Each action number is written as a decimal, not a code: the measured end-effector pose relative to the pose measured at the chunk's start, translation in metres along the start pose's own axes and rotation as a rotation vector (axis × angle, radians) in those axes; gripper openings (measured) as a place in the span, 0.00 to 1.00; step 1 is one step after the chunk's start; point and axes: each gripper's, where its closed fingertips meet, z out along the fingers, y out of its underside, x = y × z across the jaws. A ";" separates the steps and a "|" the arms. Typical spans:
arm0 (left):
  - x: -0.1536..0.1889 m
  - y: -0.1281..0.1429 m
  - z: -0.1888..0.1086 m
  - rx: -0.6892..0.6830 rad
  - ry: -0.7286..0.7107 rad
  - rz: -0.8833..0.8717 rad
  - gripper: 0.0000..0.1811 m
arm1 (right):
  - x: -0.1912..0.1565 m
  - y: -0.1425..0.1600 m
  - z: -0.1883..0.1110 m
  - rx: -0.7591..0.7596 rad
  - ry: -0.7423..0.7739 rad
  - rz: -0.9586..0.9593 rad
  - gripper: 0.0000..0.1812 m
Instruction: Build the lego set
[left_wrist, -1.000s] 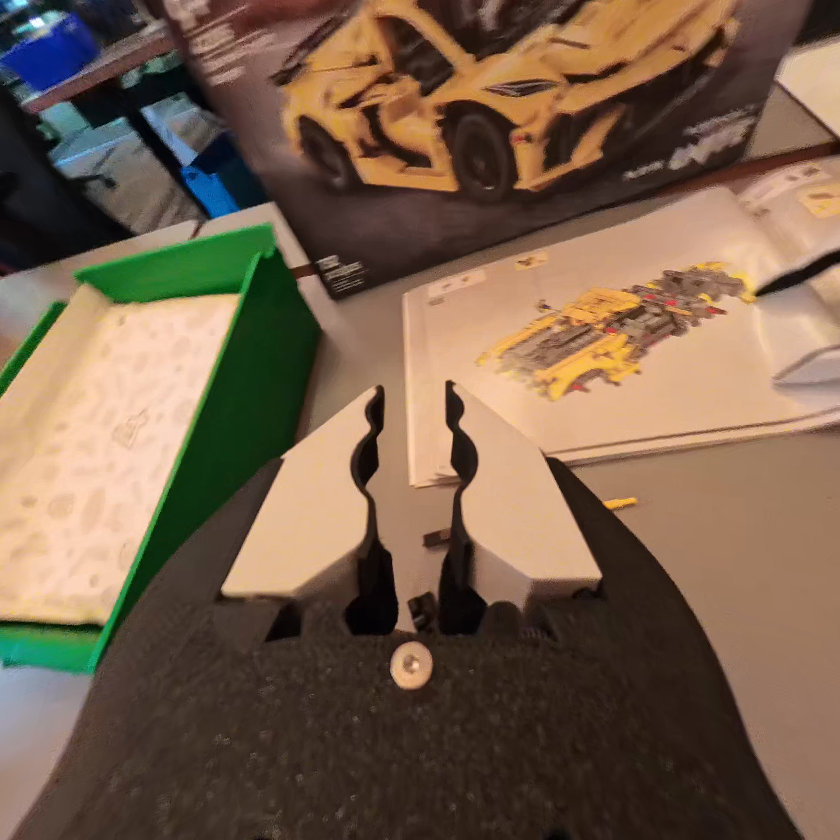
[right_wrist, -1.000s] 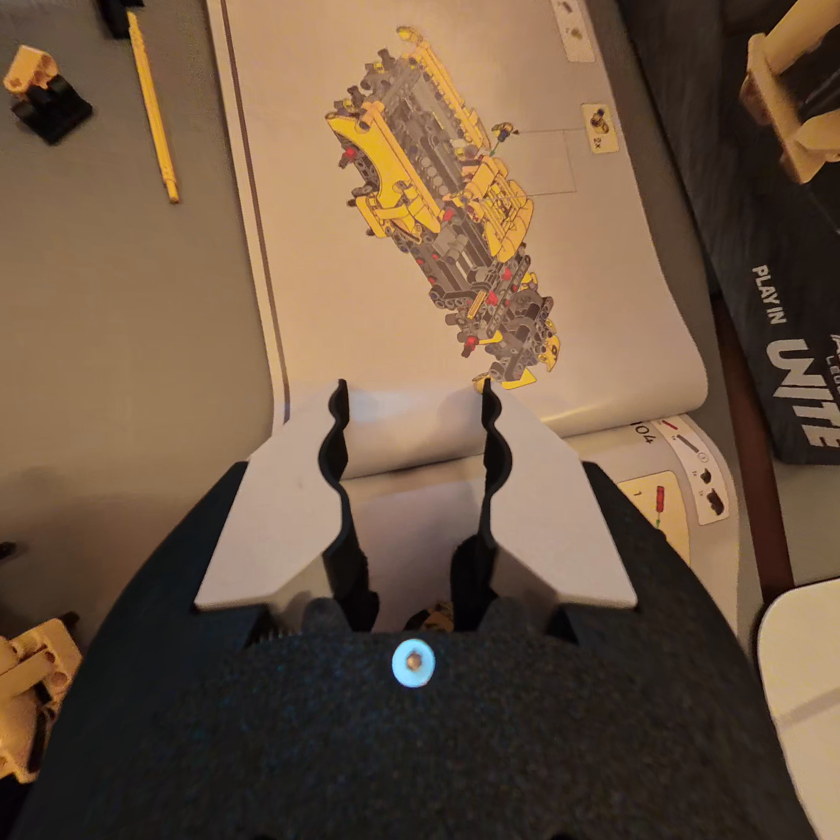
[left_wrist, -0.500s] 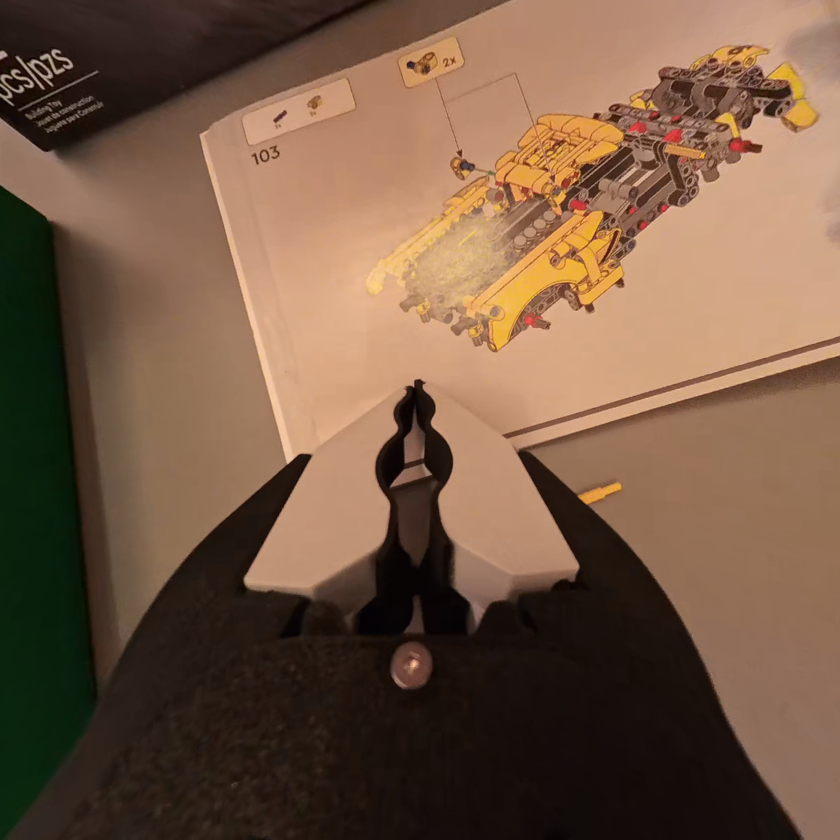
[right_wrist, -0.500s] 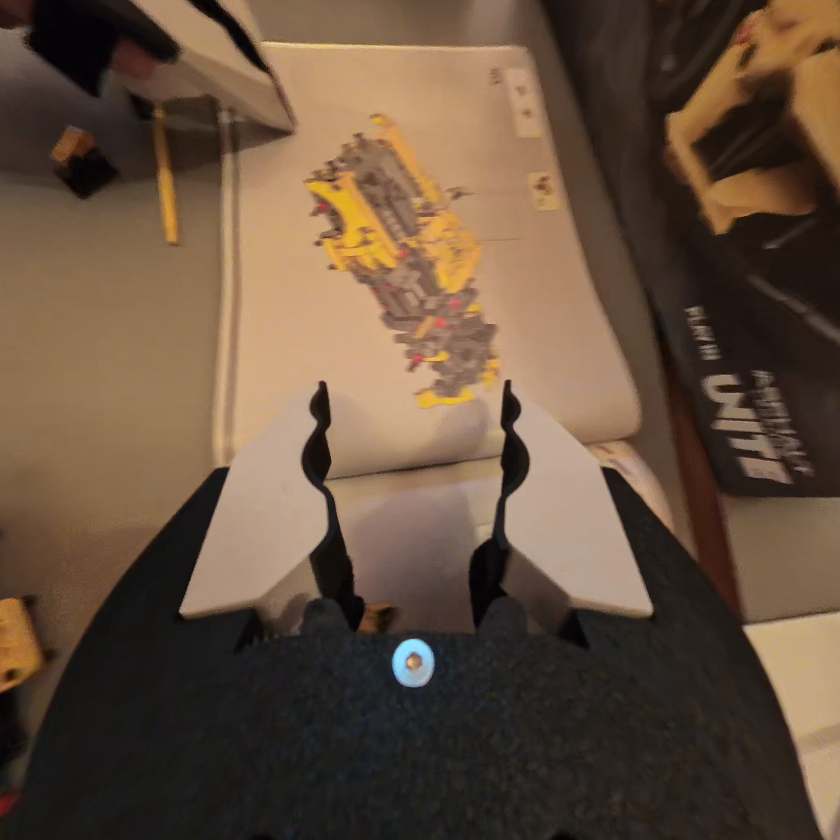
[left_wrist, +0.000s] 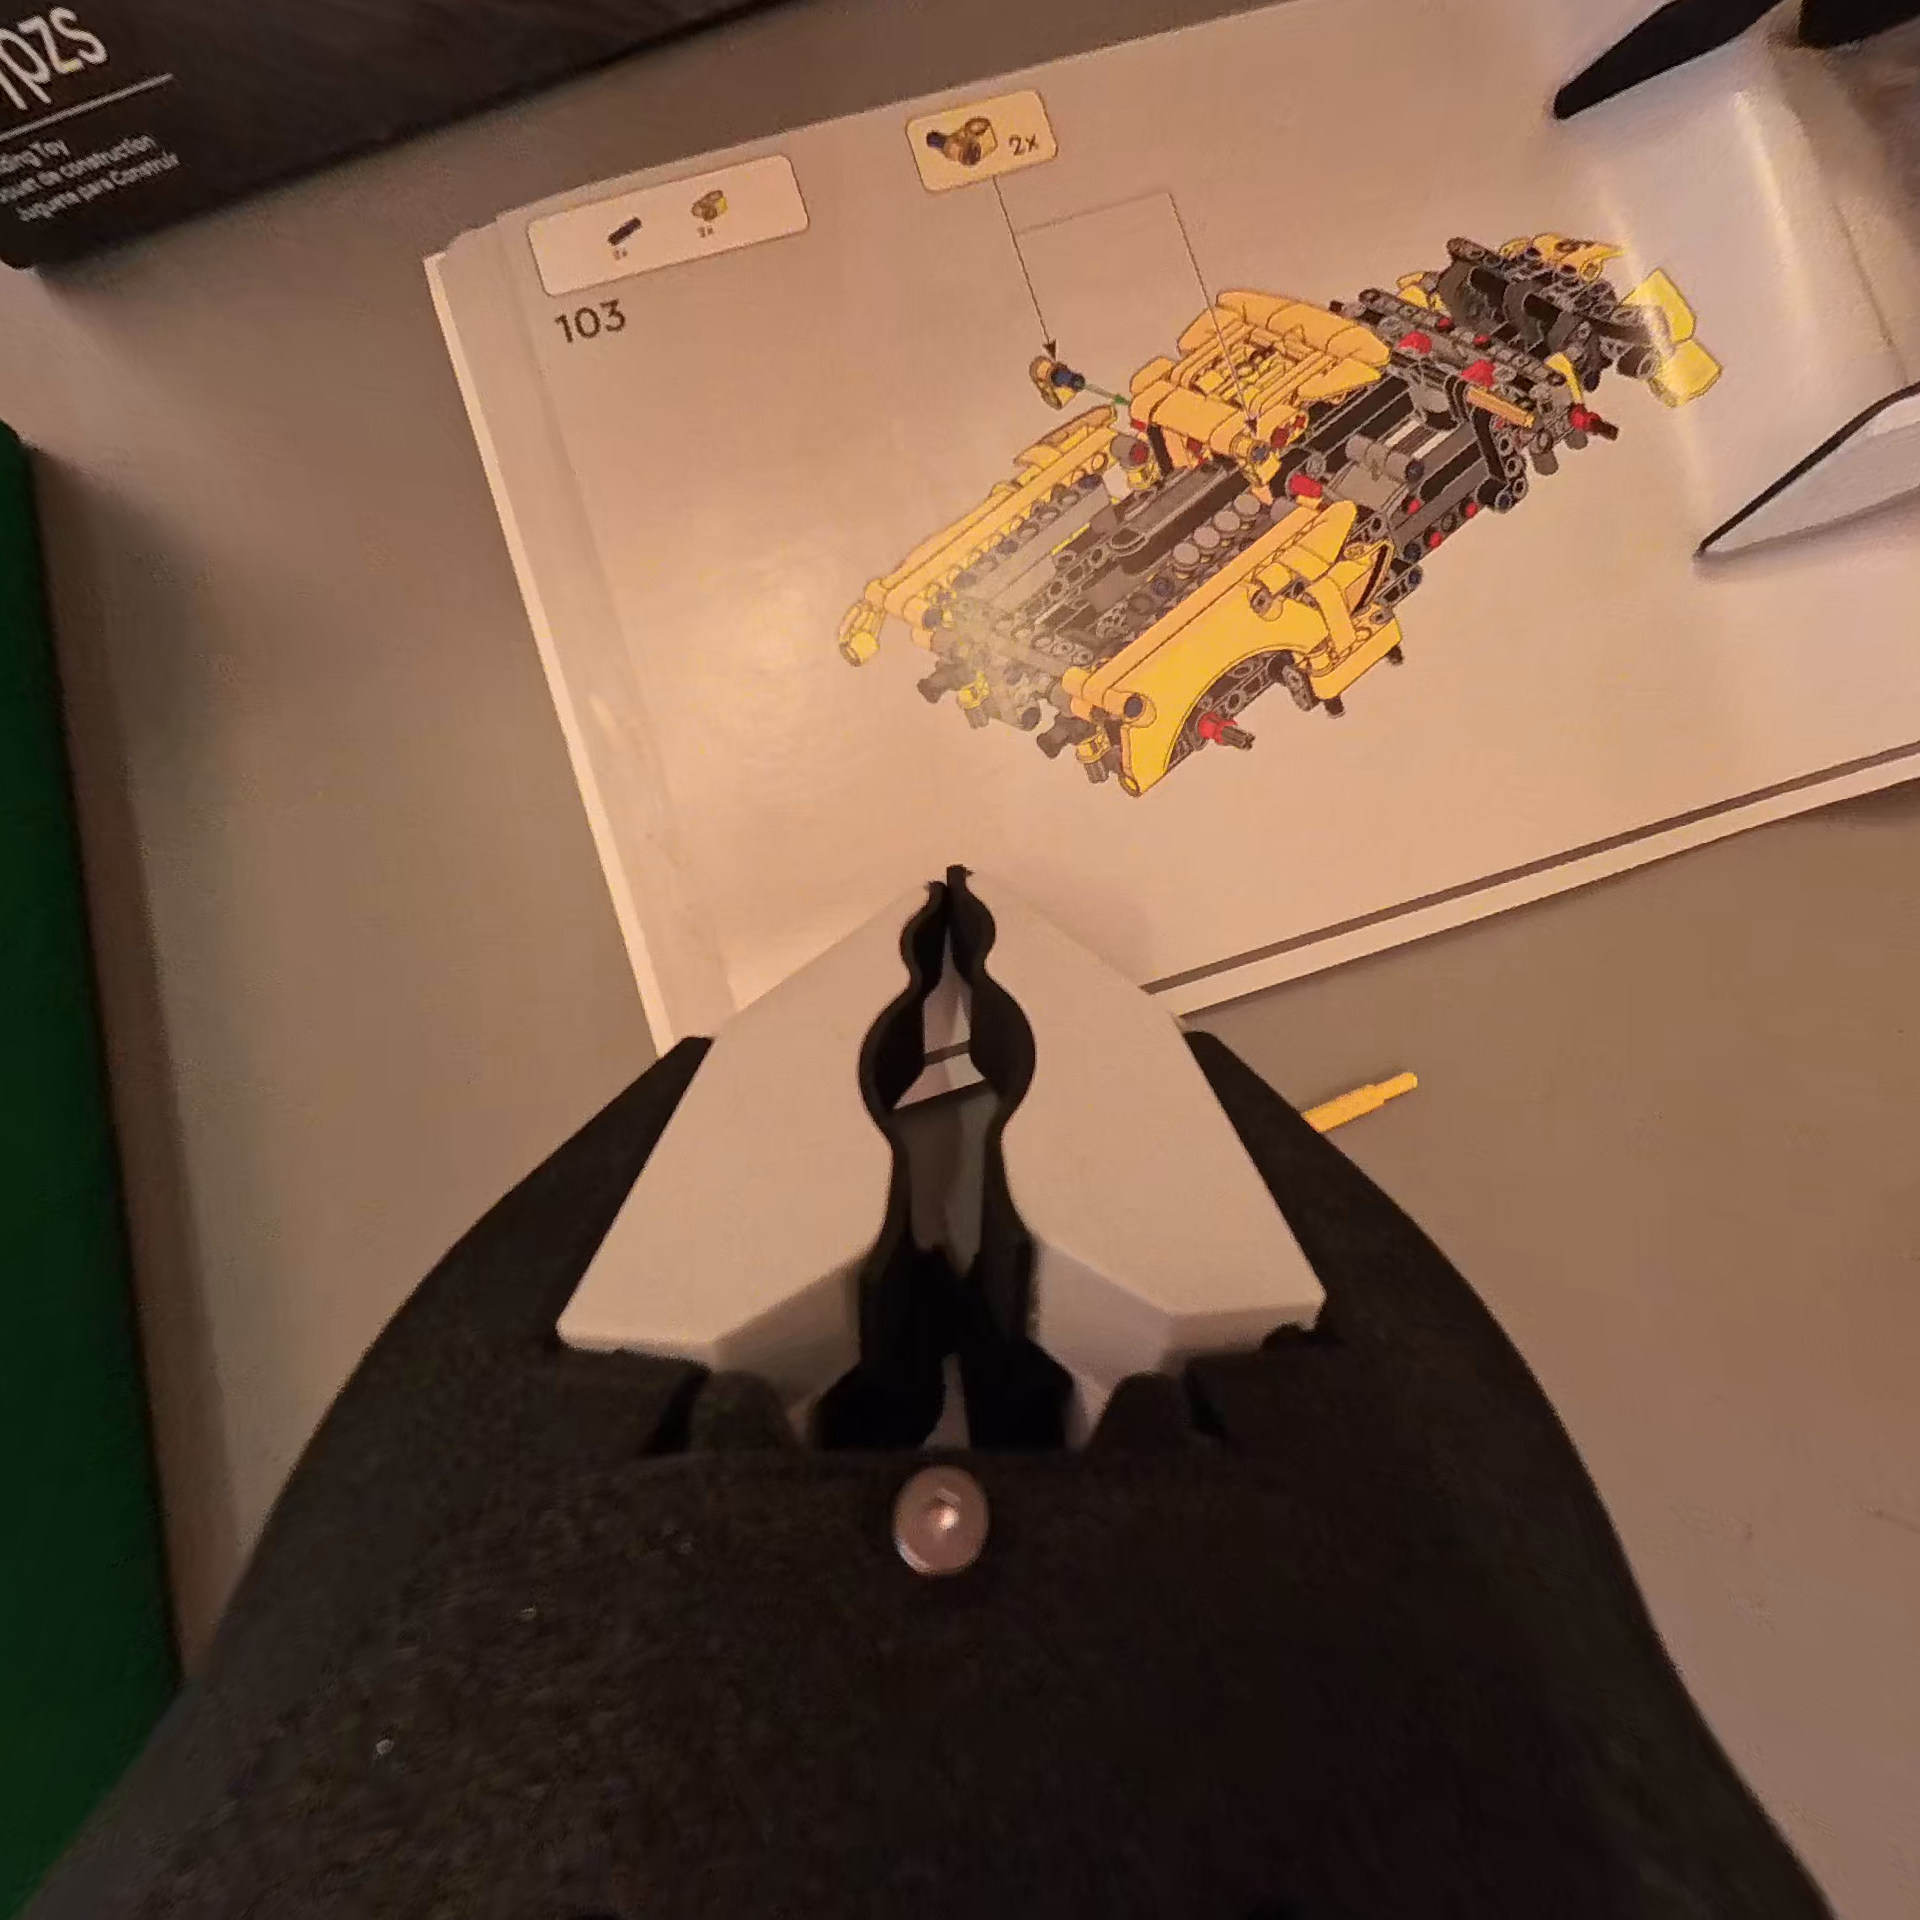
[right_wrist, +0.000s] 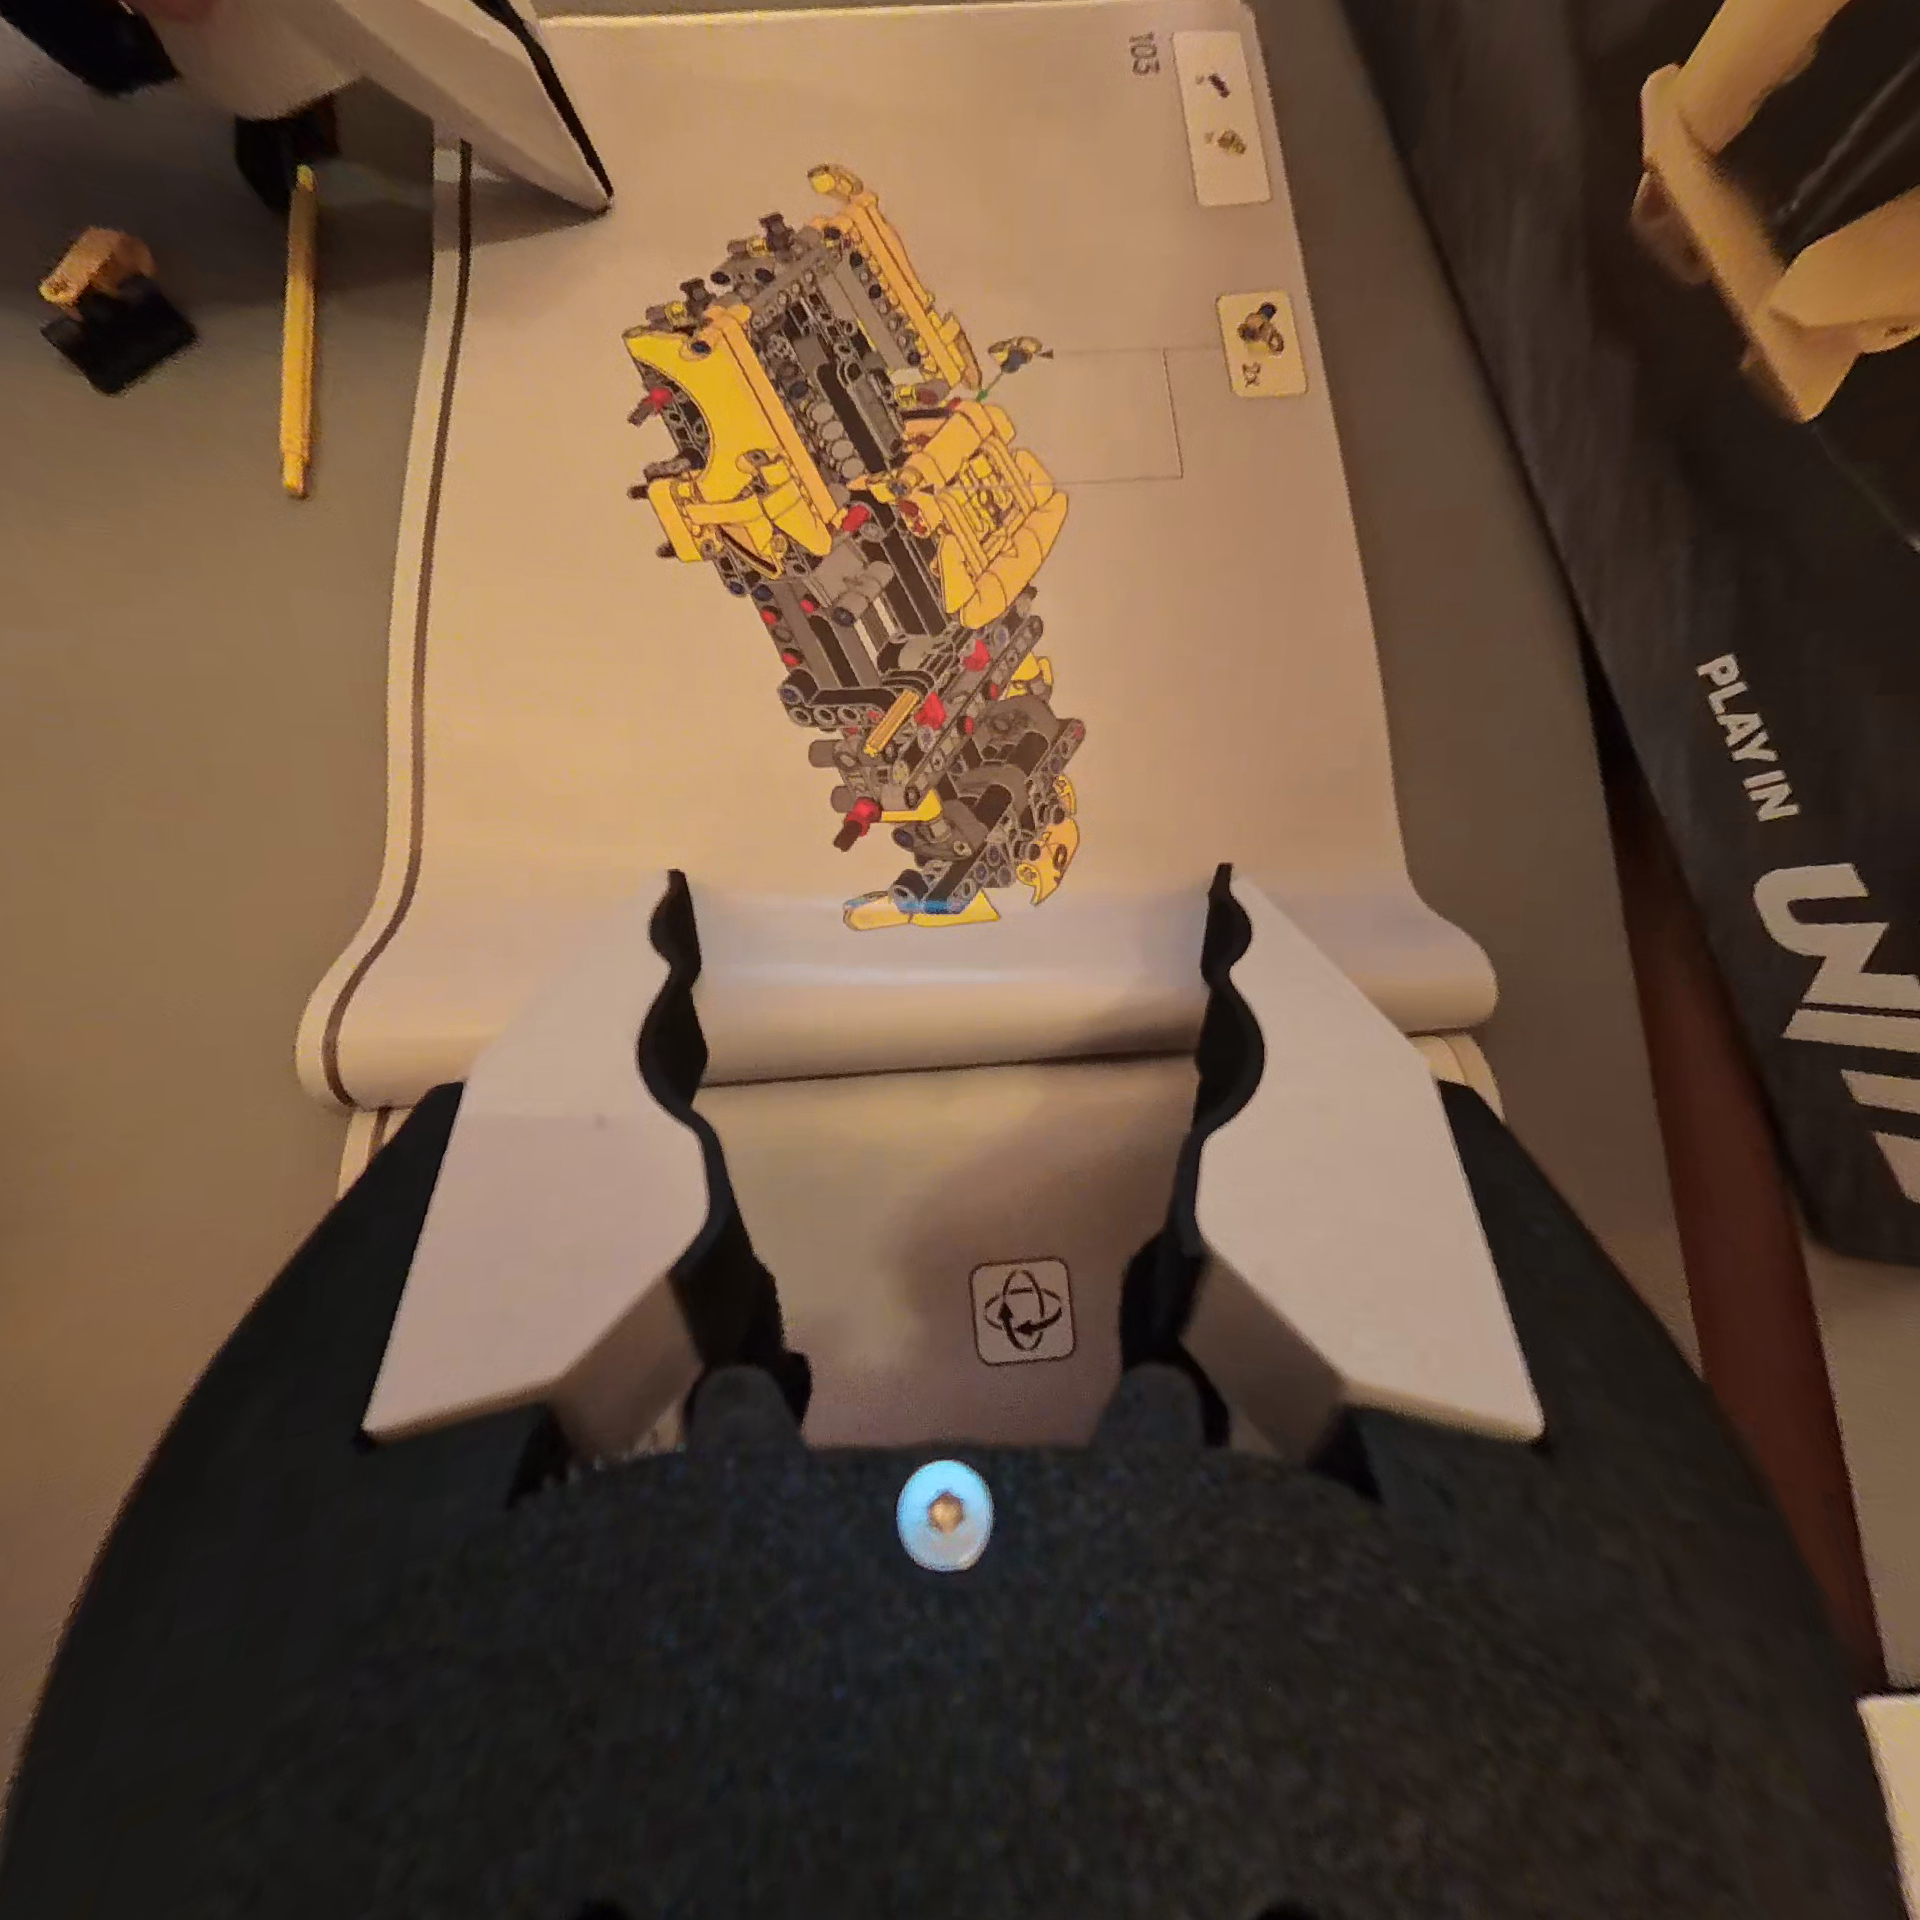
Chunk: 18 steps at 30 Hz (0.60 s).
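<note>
The open instruction booklet lies on the grey table and shows a drawing of a yellow car chassis. My left gripper is shut with nothing visible between its tips, over the booklet's near left corner. In the right wrist view the booklet's page curls up in a roll at its near edge. My right gripper is open wide and empty, with its fingers on either side of that curl. One finger of the left gripper shows at the page's far corner.
A thin yellow axle lies on the table beside the booklet; it also shows in the left wrist view. A small black and yellow piece sits near it. The dark set box stands to the right. A green tray wall is at the left. Some 20 cm of space lies between my two pairs of fingers.
My left gripper swung down from the tray and box to the booklet's corner and shut. My right gripper opened wider above the curled page.
</note>
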 end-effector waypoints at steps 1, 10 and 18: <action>0.000 0.000 0.000 -0.002 -0.003 0.007 0.00 | 0.000 0.000 0.000 -0.002 -0.001 -0.001 0.53; 0.046 -0.013 -0.046 0.193 0.086 0.107 0.16 | -0.047 -0.013 -0.086 0.004 -0.057 0.216 0.59; 0.240 0.073 -0.117 0.161 0.696 0.123 0.34 | -0.191 0.066 -0.202 0.211 0.246 0.542 0.49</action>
